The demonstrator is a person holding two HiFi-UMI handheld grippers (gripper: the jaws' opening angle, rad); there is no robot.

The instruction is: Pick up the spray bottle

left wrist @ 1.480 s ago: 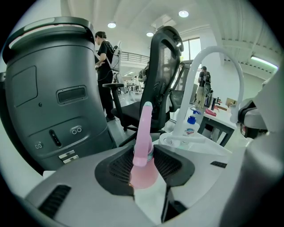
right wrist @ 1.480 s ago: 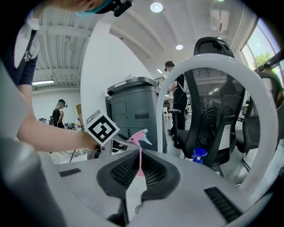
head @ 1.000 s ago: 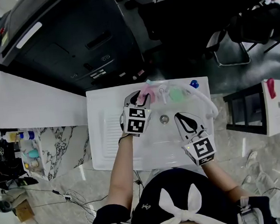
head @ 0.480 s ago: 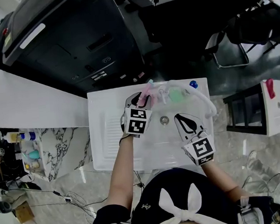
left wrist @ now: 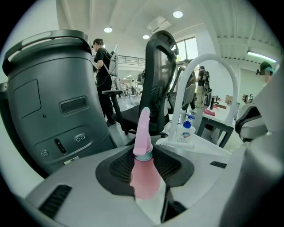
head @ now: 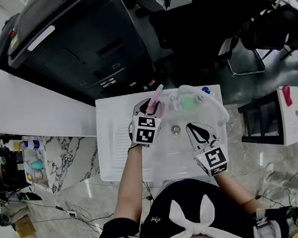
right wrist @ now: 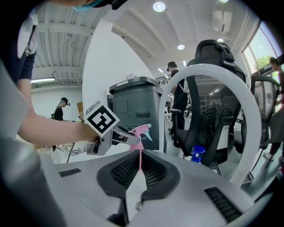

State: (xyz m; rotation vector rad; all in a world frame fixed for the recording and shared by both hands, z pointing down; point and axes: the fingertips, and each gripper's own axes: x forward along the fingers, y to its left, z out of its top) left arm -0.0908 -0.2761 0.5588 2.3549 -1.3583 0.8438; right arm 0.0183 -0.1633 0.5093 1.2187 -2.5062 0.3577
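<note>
A white sink unit (head: 110,145) is standing against a dark bin (head: 80,49), its basin lying open between the grippers. At the back edge, the left gripper (head: 150,106) is clamping the pink spray bottle (head: 157,94) upright. The right gripper (head: 191,126), jaws drawn together and empty, is hovering front right. The head view is hiding the bottle's body; the left gripper view is showing it.

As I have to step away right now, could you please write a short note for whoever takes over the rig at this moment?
Grippers: the left gripper is shut on the pink spray bottle, holding its body below the nozzle, at the back of the white sink. The right gripper has its jaws nearly together, empty, over the basin.
Done: bottle grasped.
Left: lift it clear; whether it is already off the sink cannot be told.
</note>
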